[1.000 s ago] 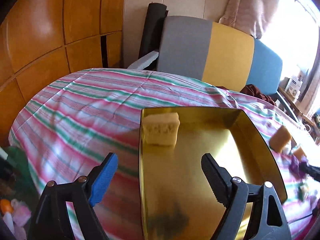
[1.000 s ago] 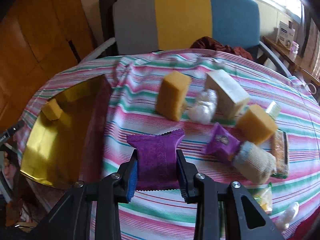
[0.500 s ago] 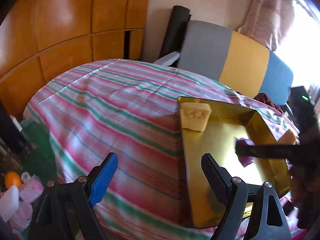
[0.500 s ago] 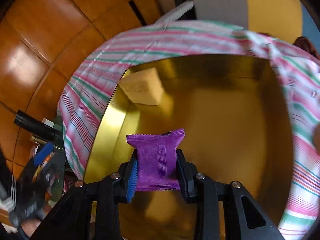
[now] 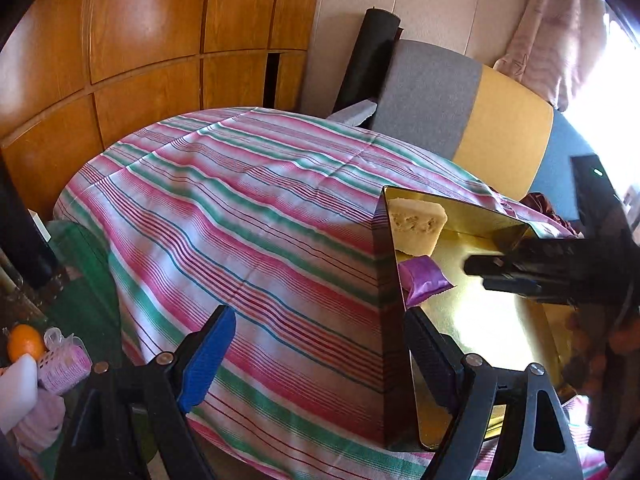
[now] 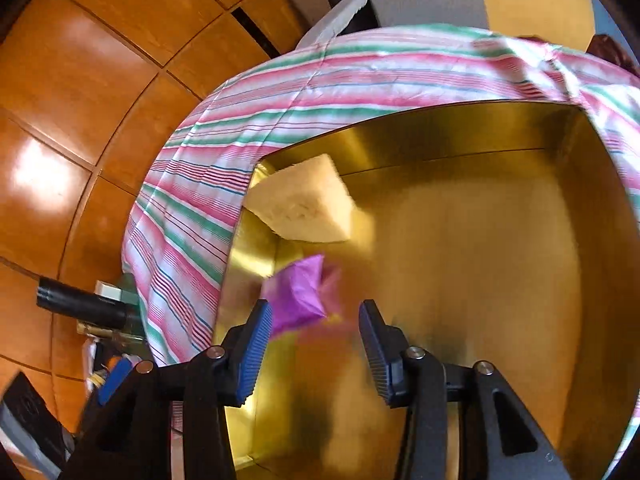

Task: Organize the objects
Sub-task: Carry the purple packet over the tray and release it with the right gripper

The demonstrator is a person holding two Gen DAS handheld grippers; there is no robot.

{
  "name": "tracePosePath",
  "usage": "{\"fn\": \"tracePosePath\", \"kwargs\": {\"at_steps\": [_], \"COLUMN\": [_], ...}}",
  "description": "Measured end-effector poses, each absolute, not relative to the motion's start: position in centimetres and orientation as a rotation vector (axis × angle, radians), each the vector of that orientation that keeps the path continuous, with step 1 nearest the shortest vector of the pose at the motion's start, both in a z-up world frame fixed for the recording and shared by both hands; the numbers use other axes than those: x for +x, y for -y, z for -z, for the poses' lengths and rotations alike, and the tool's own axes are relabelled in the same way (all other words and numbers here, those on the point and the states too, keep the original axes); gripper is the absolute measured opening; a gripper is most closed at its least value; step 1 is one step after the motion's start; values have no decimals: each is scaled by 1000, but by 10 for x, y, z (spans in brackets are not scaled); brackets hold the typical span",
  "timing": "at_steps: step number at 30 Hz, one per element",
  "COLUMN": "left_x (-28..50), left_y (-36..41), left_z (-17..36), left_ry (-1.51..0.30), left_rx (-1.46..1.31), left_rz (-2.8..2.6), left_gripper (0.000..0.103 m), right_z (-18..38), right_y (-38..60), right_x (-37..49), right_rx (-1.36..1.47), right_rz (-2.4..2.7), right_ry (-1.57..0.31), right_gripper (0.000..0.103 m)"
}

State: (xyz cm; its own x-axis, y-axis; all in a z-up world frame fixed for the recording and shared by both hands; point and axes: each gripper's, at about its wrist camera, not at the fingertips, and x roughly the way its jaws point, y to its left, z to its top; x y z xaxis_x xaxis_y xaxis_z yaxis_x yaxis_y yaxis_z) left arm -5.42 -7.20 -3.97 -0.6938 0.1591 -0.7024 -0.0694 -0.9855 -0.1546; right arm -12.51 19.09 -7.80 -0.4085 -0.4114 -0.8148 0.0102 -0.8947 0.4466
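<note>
The right tool [image 6: 314, 340] hangs over the gold tray [image 6: 480, 280] with jaws wide, and the purple packet [image 6: 300, 296] lies blurred just beyond them, near the tray's left wall beside the pale sponge [image 6: 304, 208], grouped there probably to leave room. The left tool [image 5: 316, 356], also wide and holding nothing, hovers over the striped bench [image 5: 240, 220], straddling the tray's near-left wall.

striped tablecloth [image 5: 248, 216], tricolour chair [image 5: 464, 120], wooden panelling [image 5: 140, 40]
</note>
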Motion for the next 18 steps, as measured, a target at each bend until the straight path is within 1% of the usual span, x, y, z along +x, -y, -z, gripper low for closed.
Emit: {"fn": "tracePosePath", "kwargs": {"at_steps": [4, 9, 13, 18], "left_x": [-52, -47, -40, -30], "left_y": [66, 47, 28, -1], "left_z": [35, 29, 21, 12], "left_ry": [150, 90, 37, -44], "left_rx": [-1146, -1119, -1083, -1036], "left_rz": [-2774, -2748, -2717, -2666], "left_gripper": [86, 86, 86, 86], "right_z": [67, 57, 51, 44], "right_y": [-208, -232, -250, -279], "right_x": [-92, -53, -28, 1], "right_rx": [1499, 1454, 1429, 1417], "right_rz": [2466, 2572, 2640, 2724], "right_ry": [435, 340, 308, 304], "right_gripper": [46, 50, 52, 52]}}
